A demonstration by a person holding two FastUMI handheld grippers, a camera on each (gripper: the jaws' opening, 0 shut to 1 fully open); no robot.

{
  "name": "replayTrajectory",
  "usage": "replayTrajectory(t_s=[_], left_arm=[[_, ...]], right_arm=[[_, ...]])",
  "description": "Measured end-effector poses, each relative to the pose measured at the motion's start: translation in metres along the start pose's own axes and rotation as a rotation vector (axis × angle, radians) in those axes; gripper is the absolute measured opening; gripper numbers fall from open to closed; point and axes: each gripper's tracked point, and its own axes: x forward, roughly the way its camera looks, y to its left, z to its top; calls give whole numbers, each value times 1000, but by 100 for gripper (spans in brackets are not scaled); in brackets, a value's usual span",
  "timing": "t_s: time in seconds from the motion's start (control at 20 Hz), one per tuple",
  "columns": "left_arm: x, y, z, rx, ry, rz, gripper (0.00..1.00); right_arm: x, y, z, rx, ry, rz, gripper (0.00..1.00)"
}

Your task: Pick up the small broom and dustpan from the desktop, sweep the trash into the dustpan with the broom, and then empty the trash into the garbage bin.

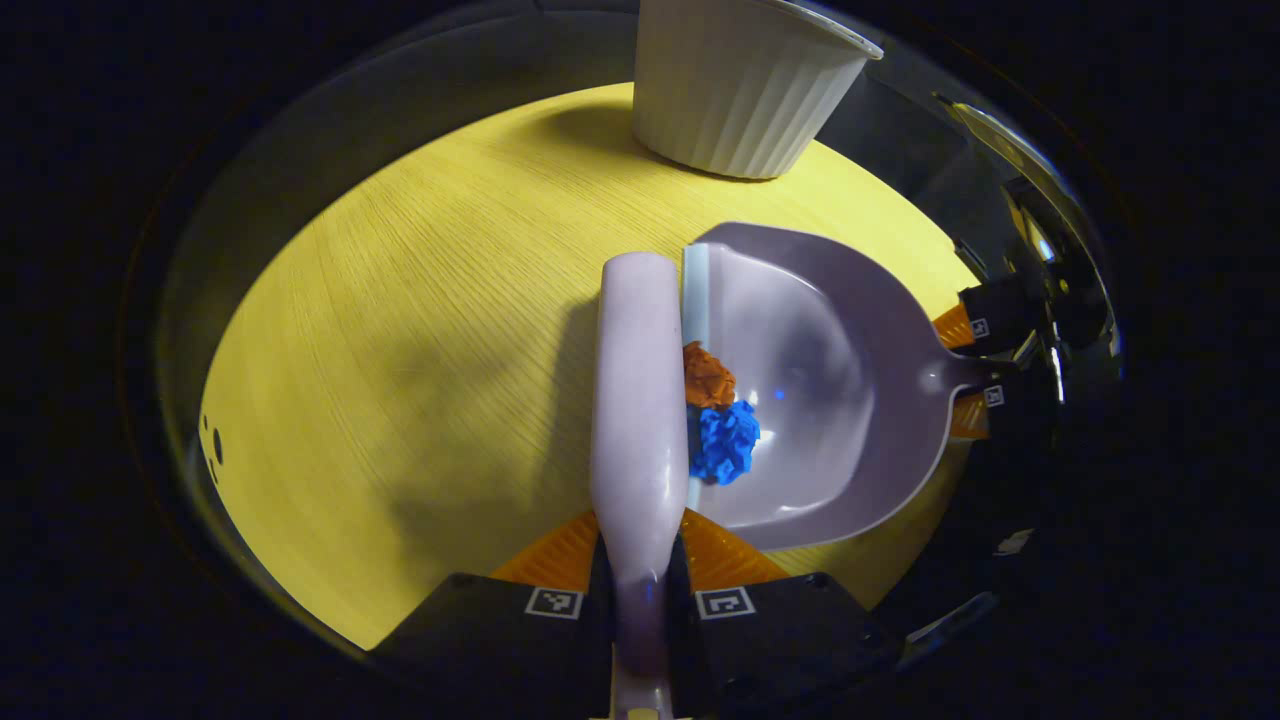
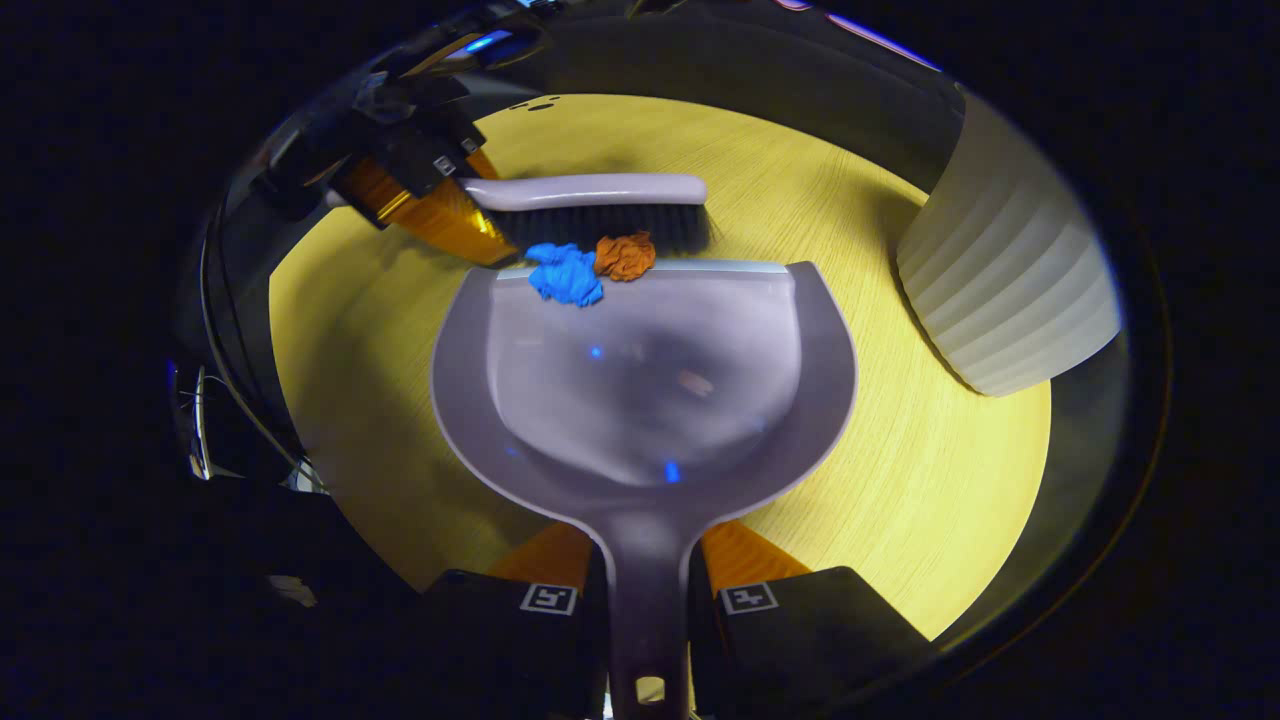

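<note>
No readable text anywhere; just square coded markers (image 1: 725, 602) on the fingers.

Both views close, facing across shared dustpan (image 1: 800, 400) (image 2: 650, 380)

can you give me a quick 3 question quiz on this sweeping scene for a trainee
1. True or false: the blue paper scrap and the orange paper scrap already lie deep in the bowl of the dustpan.
2. Which gripper holds the small broom? A) left B) right C) neither
3. Fill in: the white ribbed ______ stands upright on the yellow desktop.

Key
1. False: both sit at the dustpan's front lip, against the broom's bristles.
2. A: the left gripper is shut on the broom handle; the right gripper is shut on the dustpan handle.
3. garbage bin
</note>
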Motion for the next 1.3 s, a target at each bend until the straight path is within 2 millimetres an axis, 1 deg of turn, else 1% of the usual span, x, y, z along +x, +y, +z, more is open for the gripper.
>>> replayTrajectory(t_s=[0.05, 0.2, 0.35, 0.4, 0.45, 0.55, 0.6, 0.7, 0.8, 0.9, 0.95, 1.05, 1.1, 1.15, 1.2, 1.25, 1.3], left_arm=[[-3, -1, -3, -3, -2, 2, 28], [-12, -8, -8, -4, -10, -16, 25], [-20, -17, -8, -15, -25, -41, 27], [-22, -11, -5, -27, -67, 20, 27], [-23, -10, -3, -50, -101, 50, 27], [-38, -13, 5, -120, -183, 88, 29], [-53, -10, 4, -159, -220, 101, 27], [-75, -4, -1, -230, -273, 114, 27], [-82, 6, -13, -275, -293, 131, 27], [-82, 24, -33, -285, -289, 160, 28], [-76, 32, -46, -289, -281, 163, 28], [-64, 49, -65, -307, -265, 157, 26], [-60, 60, -75, -314, -253, 157, 27], [-59, 65, -81, -320, -245, 157, 27], [-61, 56, -85, -323, -237, 152, 28], [-61, 46, -88, -327, -233, 146, 27], [-62, 42, -89, -327, -232, 139, 27]], right_arm=[[-1, 0, 0, -2, -2, 0, 37], [0, 1, 0, -5, -4, -6, 37], [-2, 0, 3, 13, -14, -2, 37], [-3, 2, 5, 17, -40, 0, 37], [-1, 2, 4, 16, -60, 6, 37], [-1, 0, 4, 13, -89, 0, 37], [-1, 2, 5, 14, -104, -5, 37], [-5, 2, 1, 30, -113, -4, 37], [-9, 5, 0, 74, -106, -18, 37], [-12, 9, -2, 109, -98, -41, 37], [-14, 11, -2, 123, -95, -59, 37], [-27, 13, -2, 165, -96, -86, 37], [-31, 15, -1, 194, -97, -97, 37], [-38, 15, 0, 223, -100, -111, 37], [-48, 15, 0, 246, -103, -128, 37], [-57, 13, 2, 260, -107, -149, 37], [-63, 14, 2, 268, -113, -173, 37]])
